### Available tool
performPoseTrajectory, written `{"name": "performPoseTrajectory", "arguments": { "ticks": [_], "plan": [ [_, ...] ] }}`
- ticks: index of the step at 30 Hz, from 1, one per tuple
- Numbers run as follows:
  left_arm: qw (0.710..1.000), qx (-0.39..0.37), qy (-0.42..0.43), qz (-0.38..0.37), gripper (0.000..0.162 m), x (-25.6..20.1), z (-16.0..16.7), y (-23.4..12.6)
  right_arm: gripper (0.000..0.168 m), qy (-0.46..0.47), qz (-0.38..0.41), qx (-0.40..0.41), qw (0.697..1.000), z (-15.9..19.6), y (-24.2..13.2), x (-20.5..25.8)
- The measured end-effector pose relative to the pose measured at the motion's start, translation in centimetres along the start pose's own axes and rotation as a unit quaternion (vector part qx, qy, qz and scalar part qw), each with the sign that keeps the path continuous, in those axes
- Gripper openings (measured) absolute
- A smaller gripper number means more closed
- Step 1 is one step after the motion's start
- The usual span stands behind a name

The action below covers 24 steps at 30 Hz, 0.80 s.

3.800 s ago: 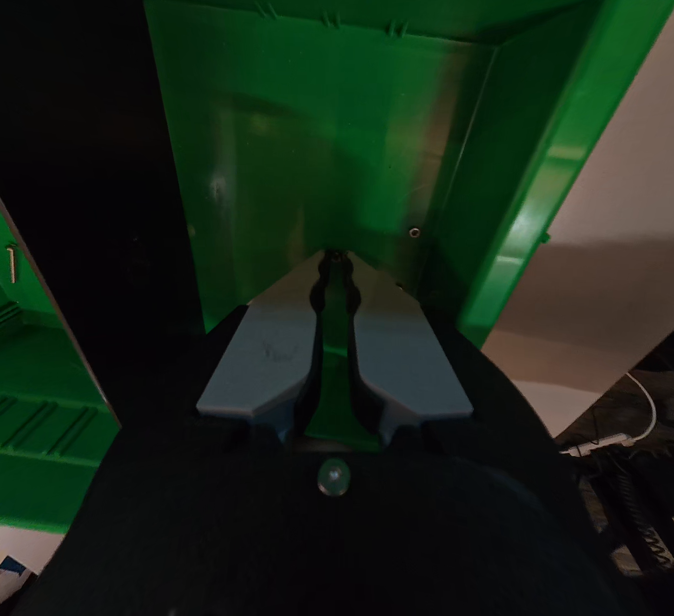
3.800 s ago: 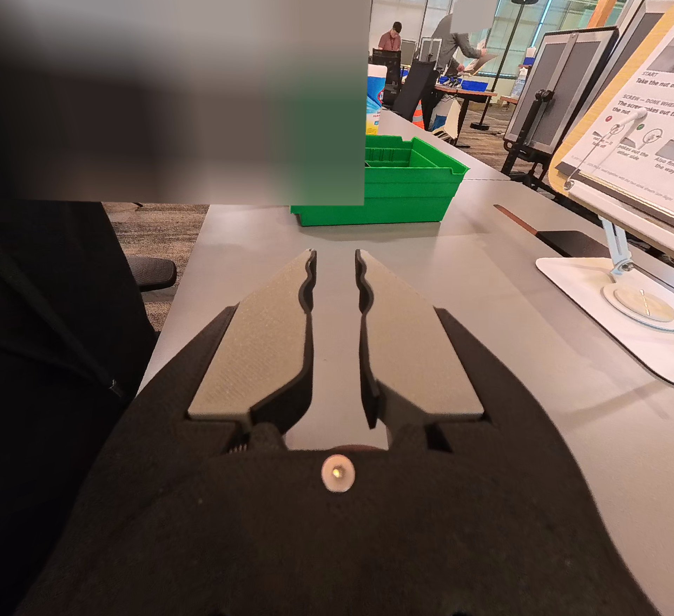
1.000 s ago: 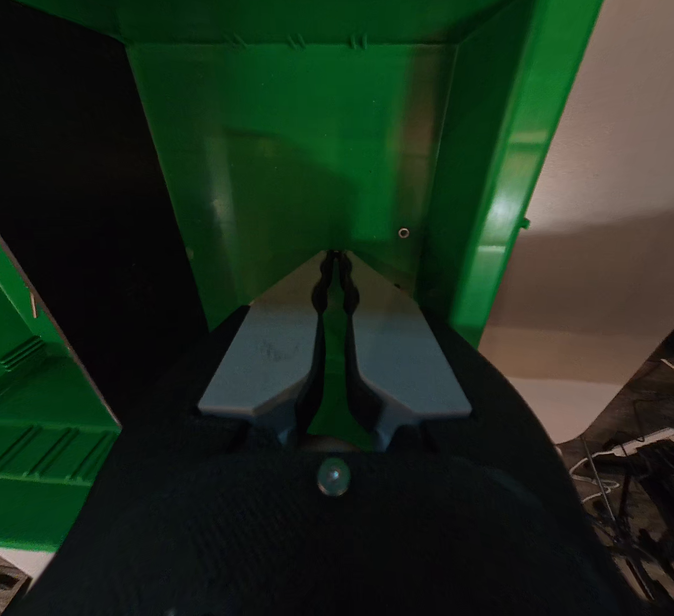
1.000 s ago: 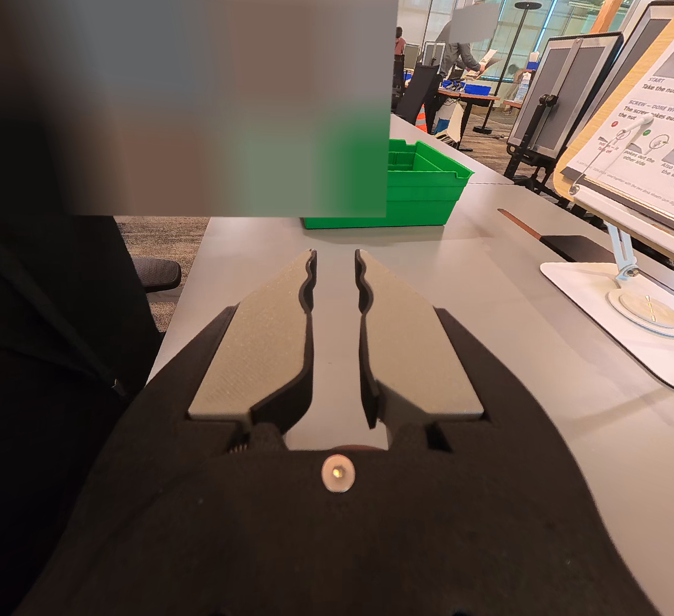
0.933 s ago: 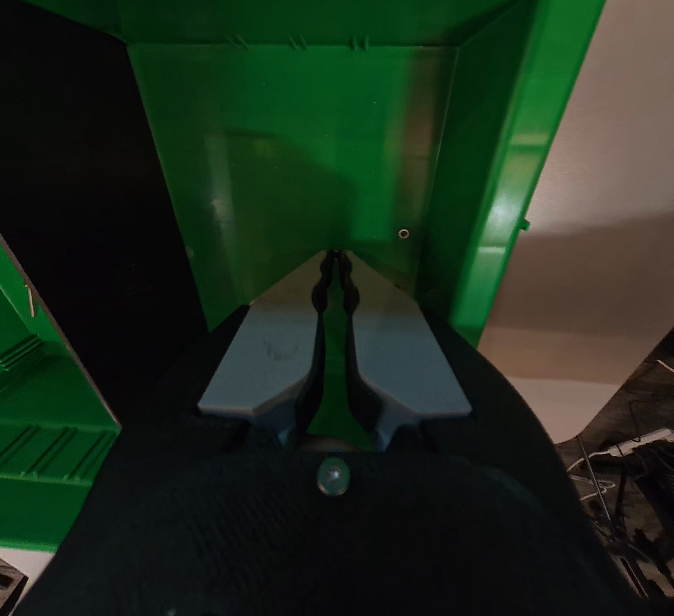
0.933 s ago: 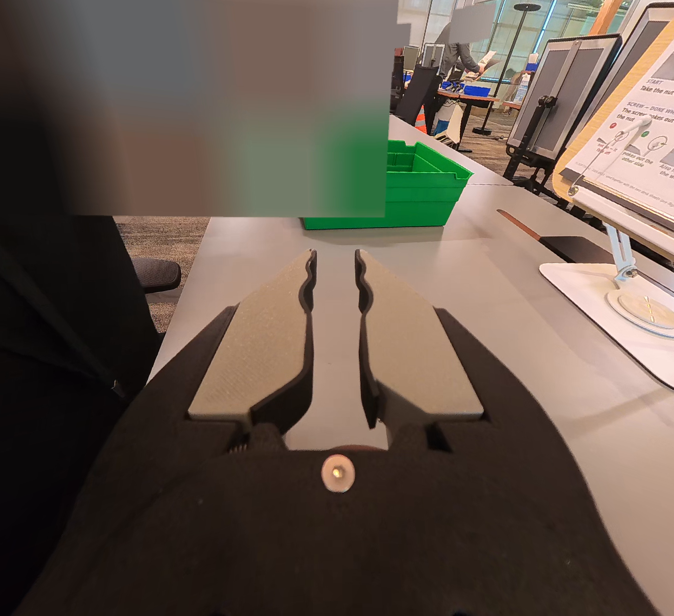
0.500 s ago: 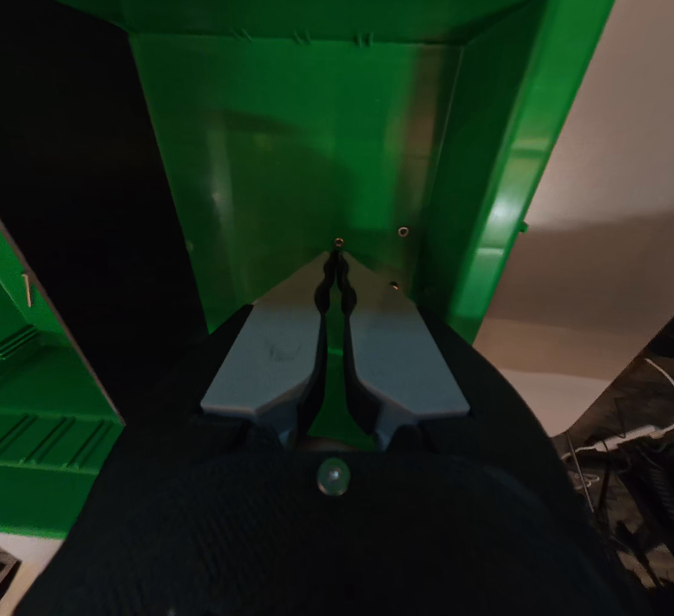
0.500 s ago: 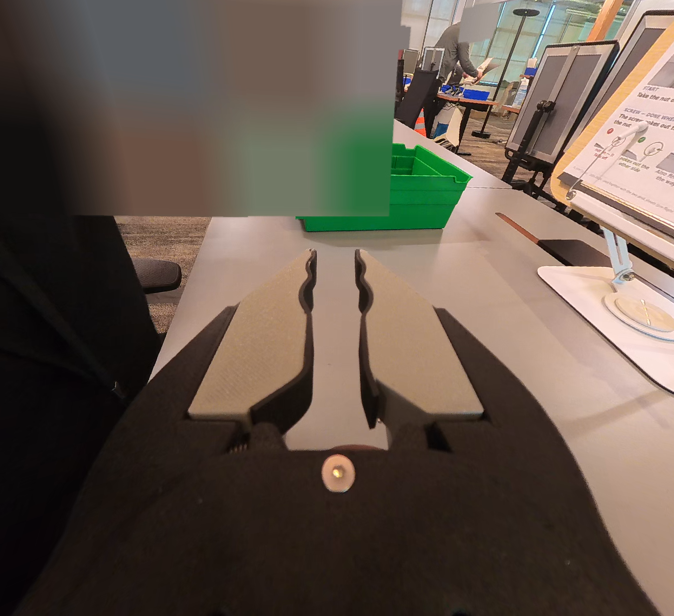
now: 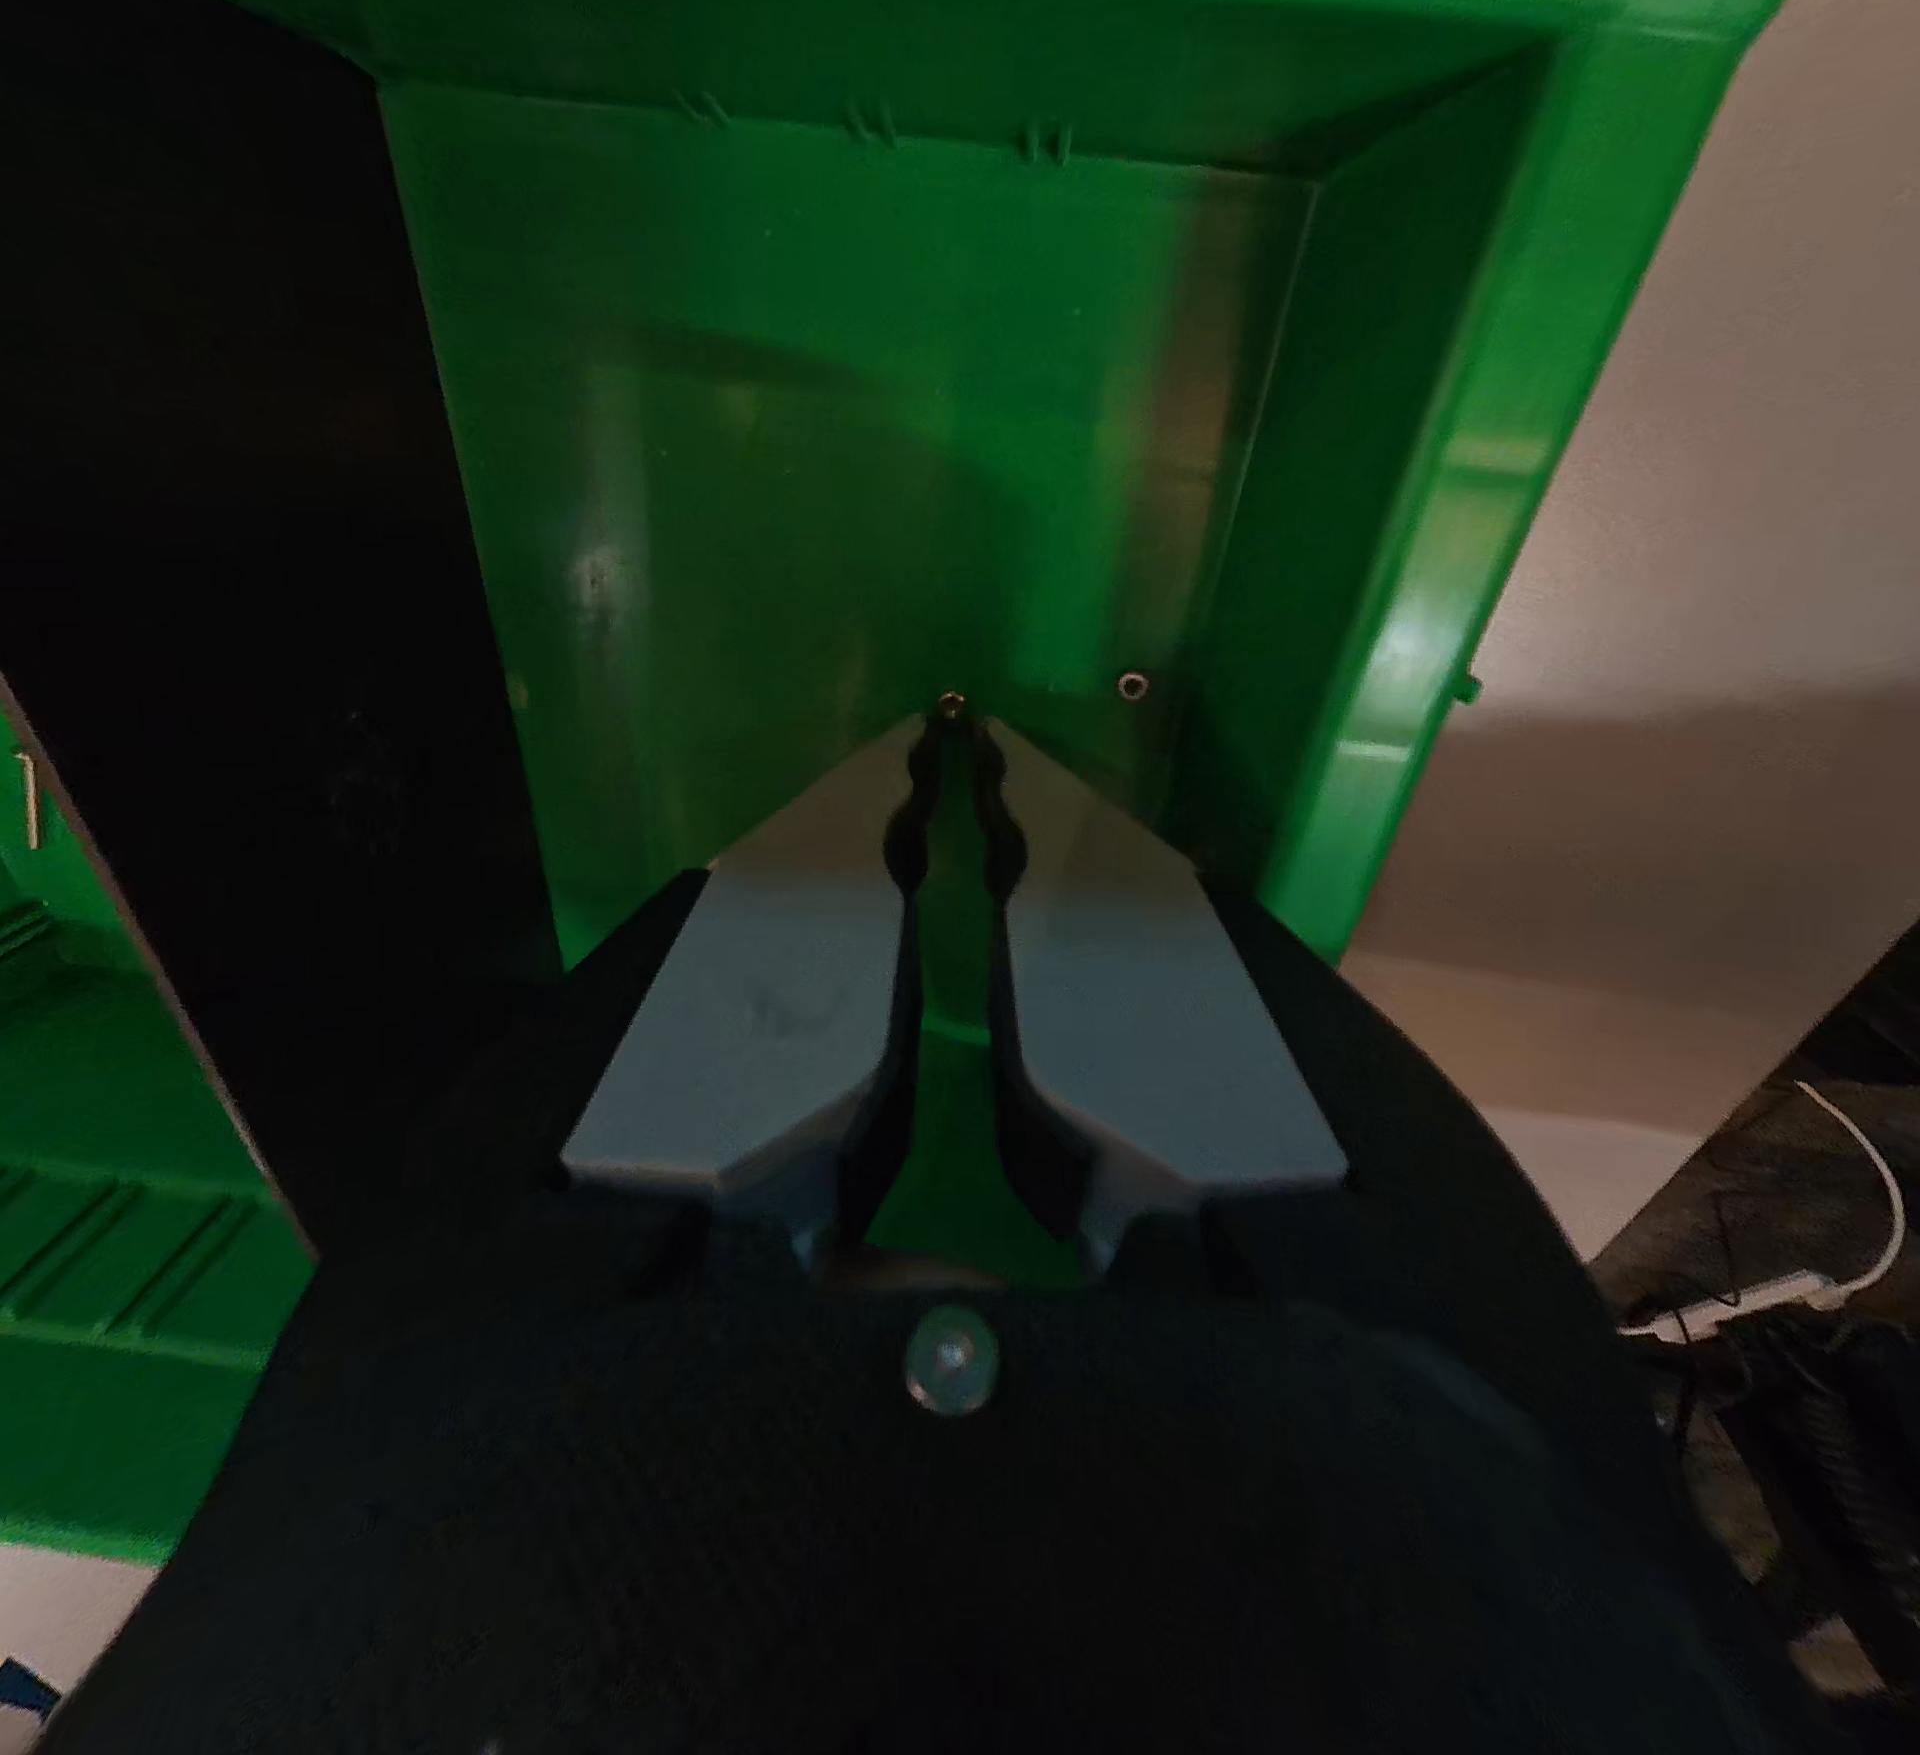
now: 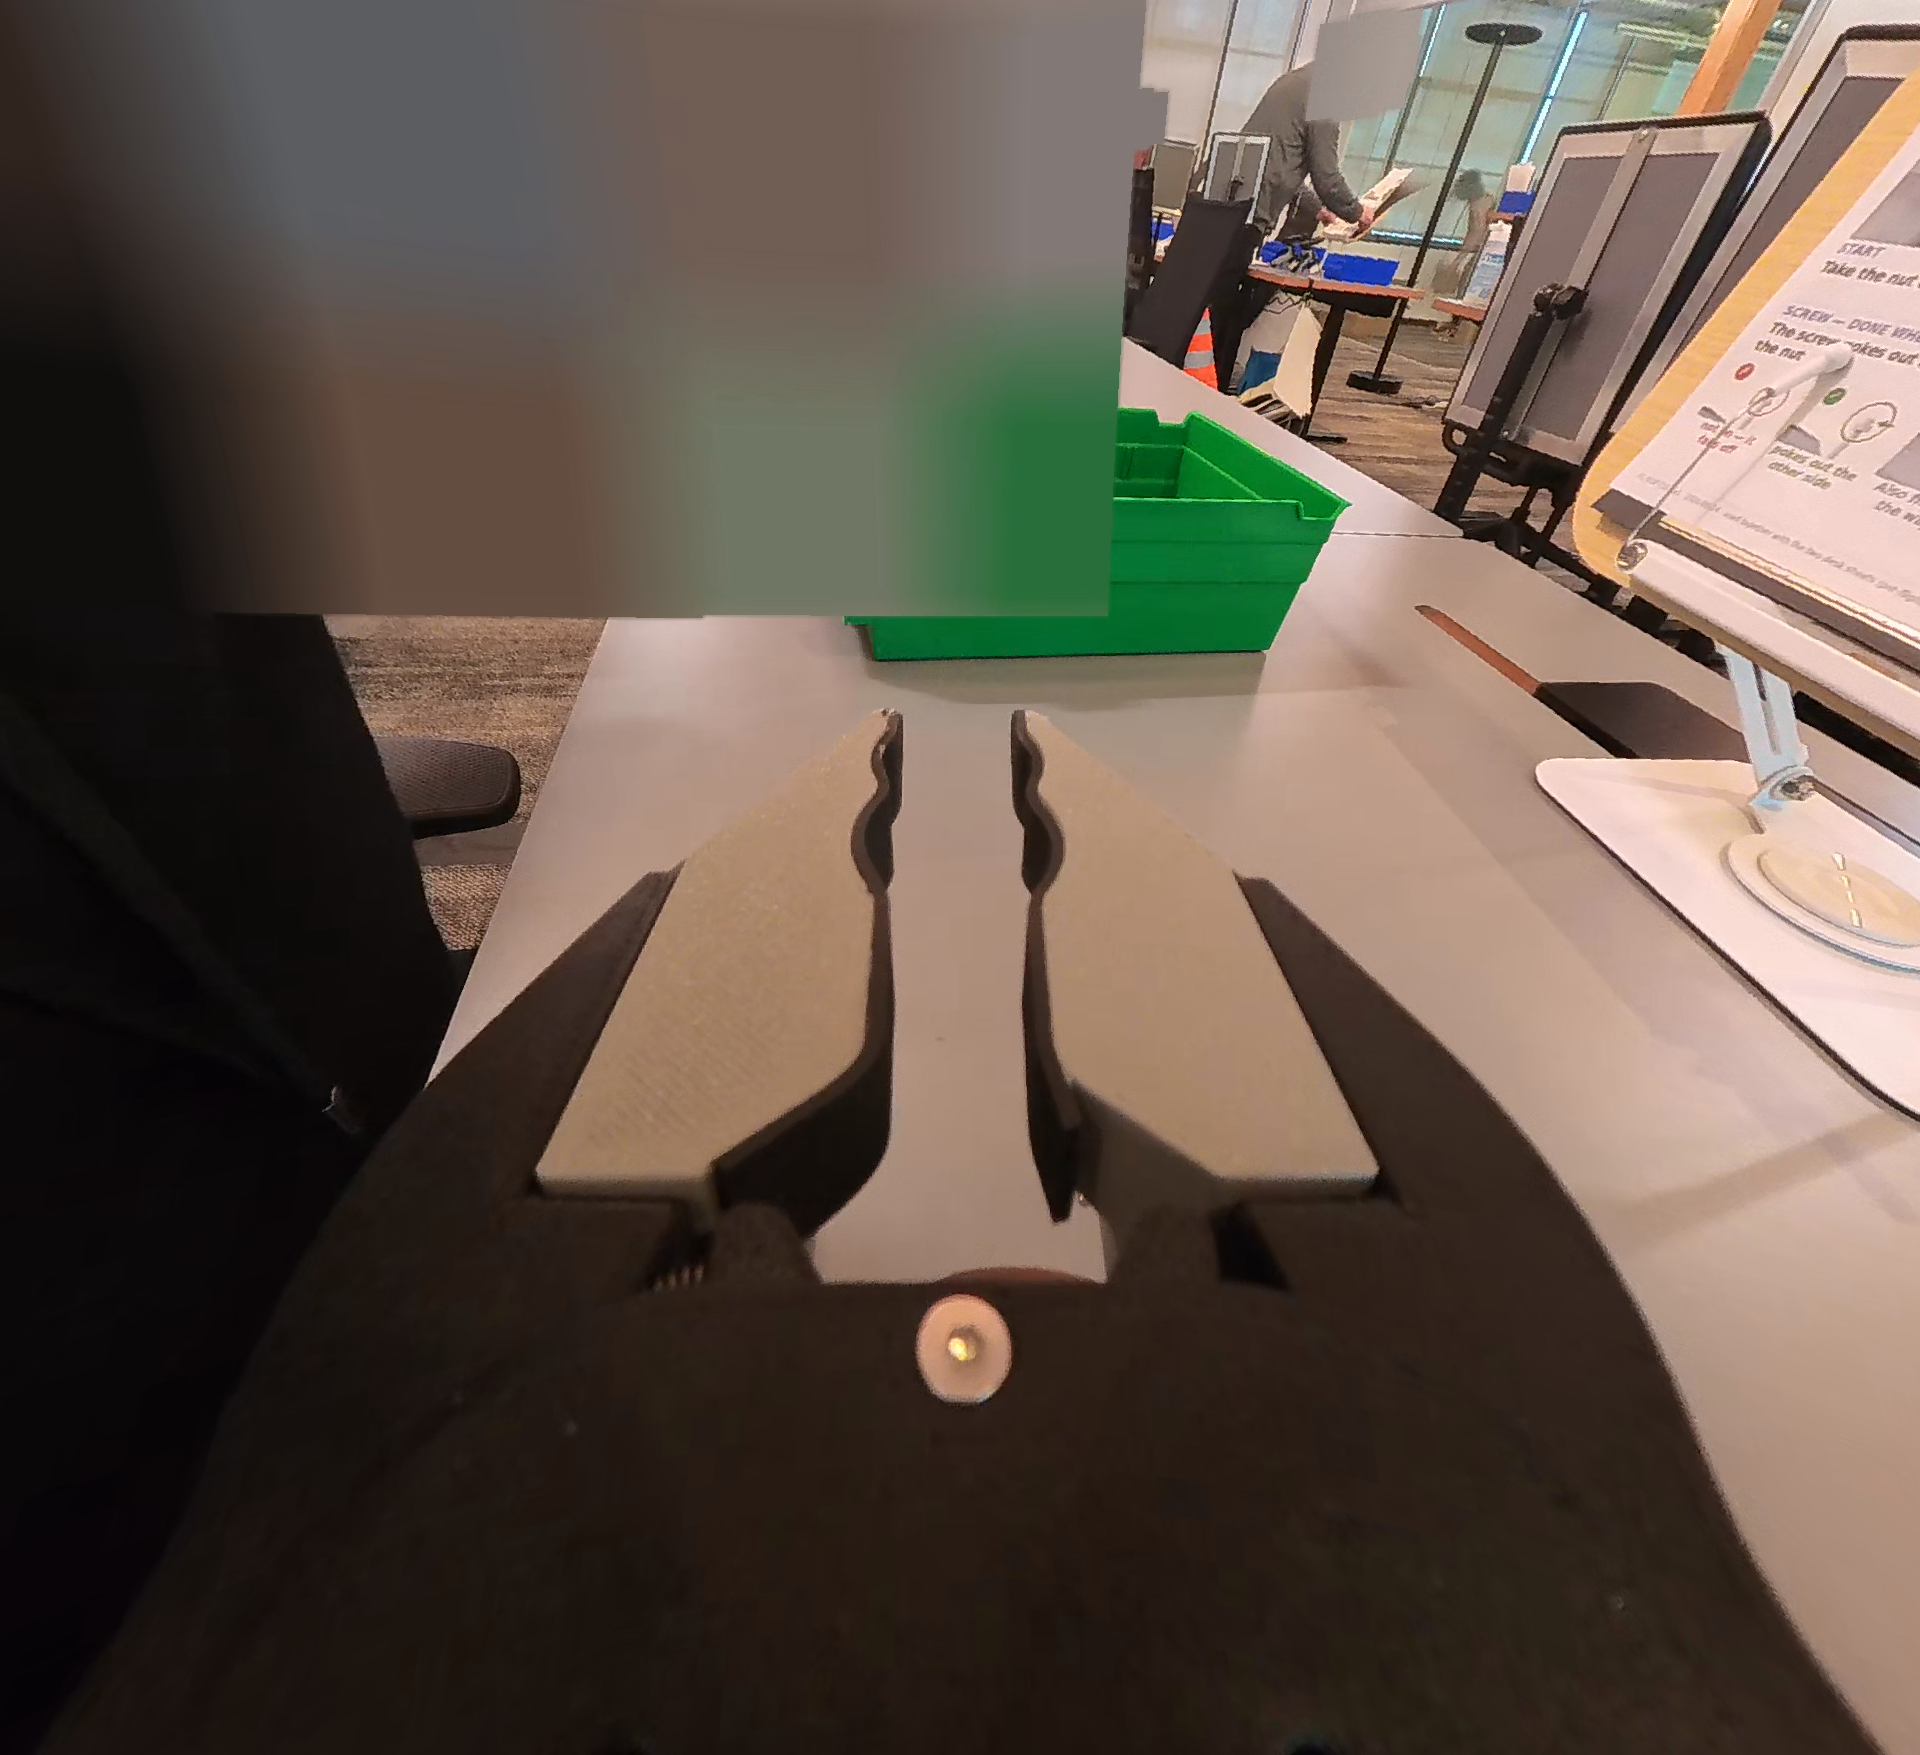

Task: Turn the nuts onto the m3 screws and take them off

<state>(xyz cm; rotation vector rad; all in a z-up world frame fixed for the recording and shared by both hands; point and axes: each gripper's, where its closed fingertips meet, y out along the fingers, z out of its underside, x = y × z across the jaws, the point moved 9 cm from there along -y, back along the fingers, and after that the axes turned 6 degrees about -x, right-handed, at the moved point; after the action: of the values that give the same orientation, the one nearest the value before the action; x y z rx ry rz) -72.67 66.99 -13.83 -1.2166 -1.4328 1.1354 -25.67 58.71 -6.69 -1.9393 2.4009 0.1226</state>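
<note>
While pinched by left claw (image 9: 952,720), tiny metal nut (image 9: 950,702)

Two nuts (image 9: 1130,686) in the bin (image 9: 1392,687) — one at tool (image 9: 951,731) tips.

The left tongs (image 9: 952,726) point toward twelve o'clock with tips nearly closed on a tiny nut (image 9: 950,702), while the right tongs (image 10: 954,726) point likewise, parted and holding nothing.
</note>
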Motion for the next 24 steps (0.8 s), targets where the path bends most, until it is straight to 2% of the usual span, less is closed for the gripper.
{"name": "performPoseTrajectory", "arguments": {
  "ticks": [7,10,24],
  "plan": [
    [1.000,0.002,0.001,0.006,0.004,0.16,-0.19,0.04,0.017,-0.001,-0.001,-0.001,1.000,-0.04,0.00,0.06],
    [1.000,0.001,0.002,0.001,0.011,0.31,-0.29,0.04,0.017,0.000,-0.001,-0.001,1.000,-0.03,0.00,0.03],
    [1.000,0.005,0.002,0.013,0.005,0.43,-0.55,0.11,0.017,0.001,-0.002,0.000,1.000,0.02,0.07,0.03]
  ]
}}
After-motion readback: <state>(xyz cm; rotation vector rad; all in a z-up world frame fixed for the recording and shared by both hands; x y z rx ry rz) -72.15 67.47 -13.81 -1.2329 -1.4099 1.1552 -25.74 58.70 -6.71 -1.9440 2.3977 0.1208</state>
